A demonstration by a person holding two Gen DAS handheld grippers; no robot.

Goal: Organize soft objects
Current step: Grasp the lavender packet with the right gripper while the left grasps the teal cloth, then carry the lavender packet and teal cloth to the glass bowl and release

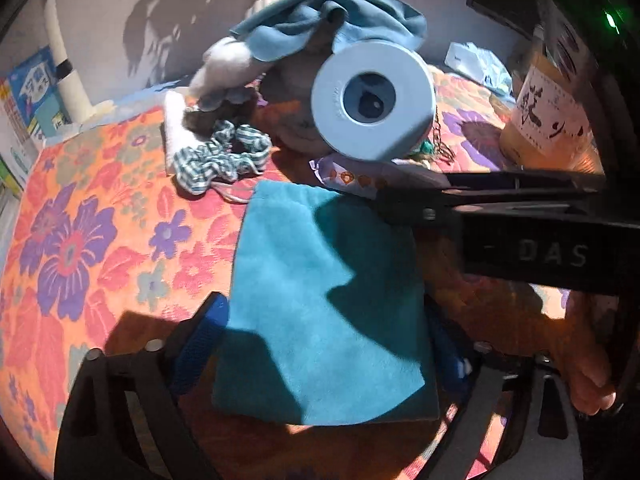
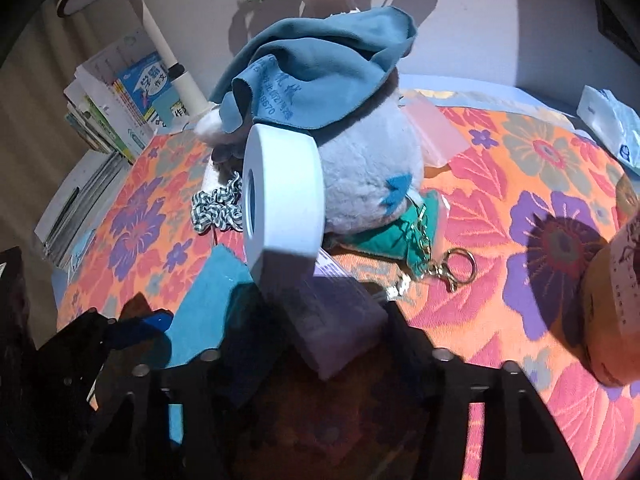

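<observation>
Jaws, left: wide apart, one finger either side of the teal cloth pouch (image 1: 324,300), which lies flat on the worktop; left gripper (image 1: 328,344) holds nothing
Jaws, right: right gripper (image 2: 320,344) has the lilac tissue pack (image 2: 340,320) between its fingers, apparently clamped; seen from the left view its fingers look nearly closed
Soft things: plush toy (image 2: 372,184) under a blue cloth (image 2: 320,72), striped scrunchie (image 1: 224,156) beside it, all behind the pouch
Tape roll (image 2: 280,196): stands on edge against the plush, just past the tissue pack
Risk: pulling the pack could tip the roll or snag the keychain (image 2: 452,268); the thin pouch may slip from a flat pinch
Surface: floral cloth (image 1: 100,240) in orange and purple, hard sunlight, deep shadows
Room: white wall, books (image 2: 132,108) stacked at left, a bottle (image 1: 552,116) at right
</observation>
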